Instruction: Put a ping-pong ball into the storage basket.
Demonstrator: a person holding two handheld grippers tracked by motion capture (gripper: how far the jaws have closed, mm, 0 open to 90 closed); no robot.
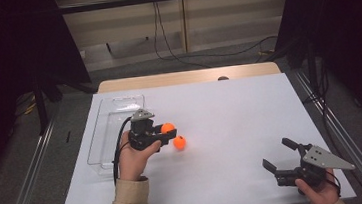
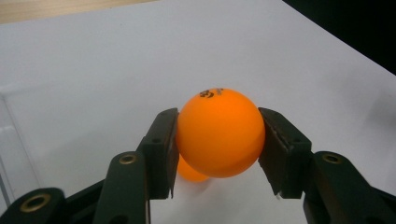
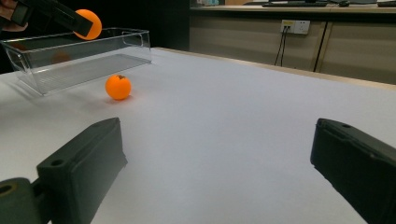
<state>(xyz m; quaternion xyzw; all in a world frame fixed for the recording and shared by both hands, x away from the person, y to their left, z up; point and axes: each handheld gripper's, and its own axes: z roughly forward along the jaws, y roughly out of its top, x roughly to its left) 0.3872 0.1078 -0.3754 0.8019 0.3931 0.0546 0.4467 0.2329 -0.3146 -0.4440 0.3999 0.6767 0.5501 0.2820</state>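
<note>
Step in hand: transfer of orange balls to the clear bin (image 1: 103, 139) — judged from the grip and the bin alongside. The left tool (image 1: 164, 129) is clamped on one orange ball (image 1: 168, 128), both pads pressing its sides in the left gripper view (image 2: 219, 133), with the ball lifted off the white worktop (image 1: 221, 128). A second orange ball (image 1: 179, 142) lies on the worktop just below and beside the held one, near the bin but outside it.

The right tool (image 1: 279, 155) rests at the near right edge of the worktop, jaws spread wide and holding nothing, well apart from both balls.

Bin contents: none seen; the faint orange patch in the right gripper view looks like a reflection on its wall (image 3: 60, 57).

Next move, as judged: carry the held ball leftward over the bin's rim, then open the jaws low inside, since a light ball may bounce or roll. The loose ball remains to be picked up.
</note>
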